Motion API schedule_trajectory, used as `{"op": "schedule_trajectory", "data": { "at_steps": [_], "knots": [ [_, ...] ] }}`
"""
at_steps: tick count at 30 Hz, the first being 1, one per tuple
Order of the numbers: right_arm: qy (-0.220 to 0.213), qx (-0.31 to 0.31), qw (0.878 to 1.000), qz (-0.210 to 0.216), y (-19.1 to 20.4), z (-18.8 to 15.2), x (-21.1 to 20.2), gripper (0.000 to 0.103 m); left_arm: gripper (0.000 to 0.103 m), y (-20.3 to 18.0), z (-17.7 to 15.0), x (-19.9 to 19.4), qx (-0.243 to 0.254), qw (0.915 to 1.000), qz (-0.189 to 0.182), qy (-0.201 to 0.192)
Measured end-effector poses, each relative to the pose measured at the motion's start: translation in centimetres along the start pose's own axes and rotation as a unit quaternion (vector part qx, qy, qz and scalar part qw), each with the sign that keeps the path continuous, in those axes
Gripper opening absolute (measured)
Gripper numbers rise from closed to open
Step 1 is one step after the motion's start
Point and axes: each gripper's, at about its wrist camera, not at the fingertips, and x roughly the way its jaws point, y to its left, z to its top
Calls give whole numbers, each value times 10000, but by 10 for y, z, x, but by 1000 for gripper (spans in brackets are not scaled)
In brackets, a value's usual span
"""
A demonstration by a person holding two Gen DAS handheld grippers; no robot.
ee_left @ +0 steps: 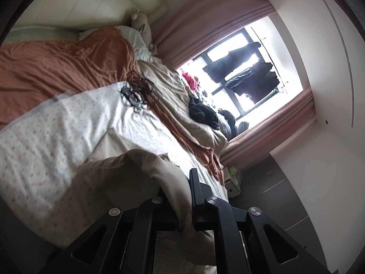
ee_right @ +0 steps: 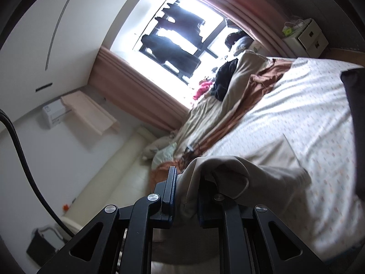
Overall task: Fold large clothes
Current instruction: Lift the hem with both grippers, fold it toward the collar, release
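Both grippers, left and right, have fingers clamped on beige garment; no writing legible.

**Hidden, cropped and washed out**

In the left wrist view the beige garment drapes over the left gripper, hiding one finger almost wholly, and runs off the bottom edge. In the right wrist view the garment covers most of one finger of the right gripper. The printed sheet is motion-blurred, so its pattern cannot be read. A dark shape is cut by the right edge; what it is cannot be told. The window is overexposed, its hanging clothes mere silhouettes. The black tangle on the bed is too small to identify.
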Motion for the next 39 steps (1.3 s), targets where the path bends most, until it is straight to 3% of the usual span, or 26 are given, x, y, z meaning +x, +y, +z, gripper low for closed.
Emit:
{"op": "schedule_trajectory", "data": {
  "at_steps": [9, 19, 31, 39],
  "knots": [
    [-316, 198, 9993, -59, -4, 50, 75, 16, 8, -15, 58, 78, -270, 9994, 25, -225],
    [-352, 692, 9963, -370, -43, 74, 156, 16, 8, 15, 81, 168, -805, 9956, 372, -306],
    [315, 871, 9906, -1010, -132, 47, 230, 16, 8, 99, 63, 270, -817, 9896, 1115, 390],
    [562, 591, 9892, -1220, -149, 39, 265, 17, 9, 154, 49, 307, -1143, 9821, 1394, 547]
  ]
}}
